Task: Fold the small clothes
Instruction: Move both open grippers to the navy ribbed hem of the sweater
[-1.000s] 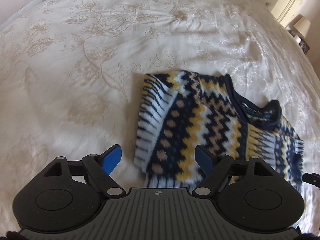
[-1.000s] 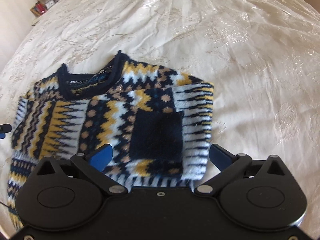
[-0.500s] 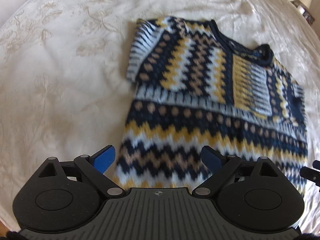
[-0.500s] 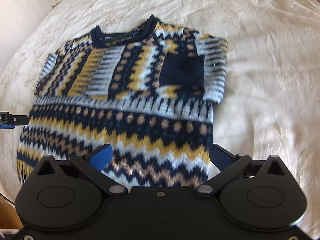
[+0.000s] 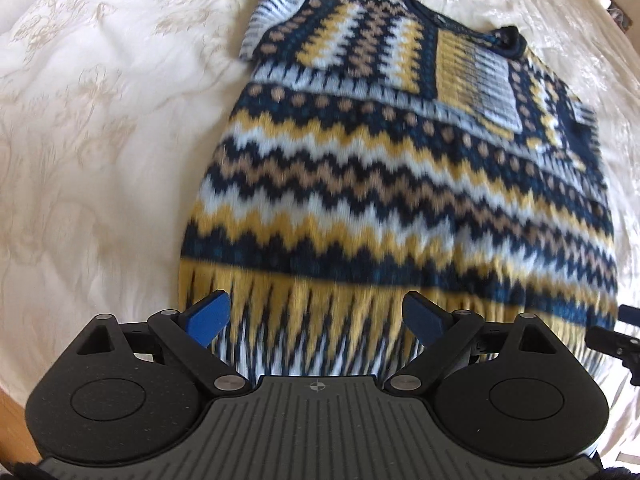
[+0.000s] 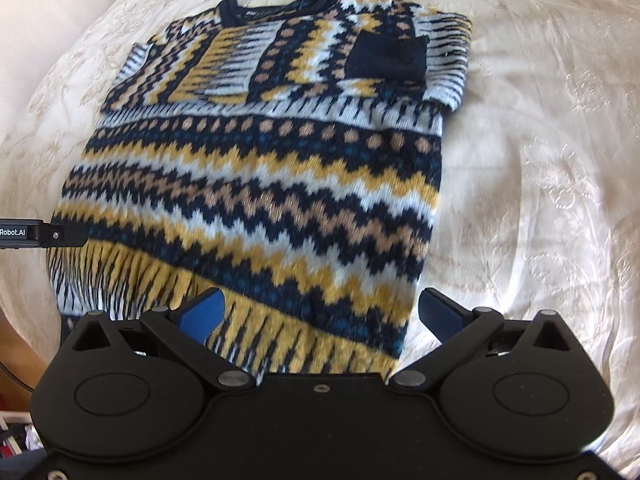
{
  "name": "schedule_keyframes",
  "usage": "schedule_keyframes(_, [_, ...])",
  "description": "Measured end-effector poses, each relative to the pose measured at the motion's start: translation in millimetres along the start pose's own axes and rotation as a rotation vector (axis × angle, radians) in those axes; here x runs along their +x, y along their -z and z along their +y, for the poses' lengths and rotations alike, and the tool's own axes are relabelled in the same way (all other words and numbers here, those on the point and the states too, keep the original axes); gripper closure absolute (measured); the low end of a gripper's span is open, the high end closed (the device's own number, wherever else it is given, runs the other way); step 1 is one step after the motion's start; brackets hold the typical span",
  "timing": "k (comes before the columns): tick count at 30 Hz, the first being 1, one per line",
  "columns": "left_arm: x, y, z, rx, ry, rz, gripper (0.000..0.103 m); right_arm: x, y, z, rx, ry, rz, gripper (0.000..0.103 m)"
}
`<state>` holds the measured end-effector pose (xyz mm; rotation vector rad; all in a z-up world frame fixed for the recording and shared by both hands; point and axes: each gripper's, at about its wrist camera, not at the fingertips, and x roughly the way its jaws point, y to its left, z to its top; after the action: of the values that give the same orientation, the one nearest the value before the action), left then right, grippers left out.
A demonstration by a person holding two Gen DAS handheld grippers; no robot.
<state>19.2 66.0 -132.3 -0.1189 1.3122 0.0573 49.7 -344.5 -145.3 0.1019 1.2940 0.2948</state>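
Now sweater (image 5: 400, 184) flat on bedspread (image 5: 100, 140) — sleeves folded.

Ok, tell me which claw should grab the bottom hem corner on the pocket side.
Right. The right claw, open, hangs over the sweater hem at the corner below the navy pocket; the left claw hangs over the opposite corner.

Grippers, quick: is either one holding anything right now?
Left gripper: open, holding nothing, above the sweater hem.
Right gripper: open, holding nothing.
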Motion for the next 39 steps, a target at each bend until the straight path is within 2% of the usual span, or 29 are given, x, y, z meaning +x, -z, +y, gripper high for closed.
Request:
schedule_keyframes(10, [-3, 50, 23, 0.049, -0.004, 0.009, 0.010, -3, 39, 10, -0.025, -0.014, 0.028, 0.000])
schedule_keyframes(18, [4, 75, 44, 0.161, 0.026, 0.000, 0.010, -4, 75, 27, 0.037, -0.011, 0.030, 0.000])
schedule_keyframes(23, [14, 84, 55, 0.154, 0.065, 0.011, 0.010, 2, 94, 31, 0.100, -0.022, 0.031, 0.000])
schedule_keyframes(30, [21, 87, 61, 0.196, 0.091, 0.014, 0.010, 11, 114, 27, 0.243, -0.051, -0.011, 0.000])
schedule_keyframes(34, [28, 84, 58, 0.203, 0.110, 0.014, 0.007, 14, 121, 30, 0.247, -0.034, -0.050, 0.000])
schedule_keyframes(39, [30, 86, 59, 0.223, 0.125, 0.002, 0.001, 26, 129, 33, 0.245, -0.043, -0.047, 0.000])
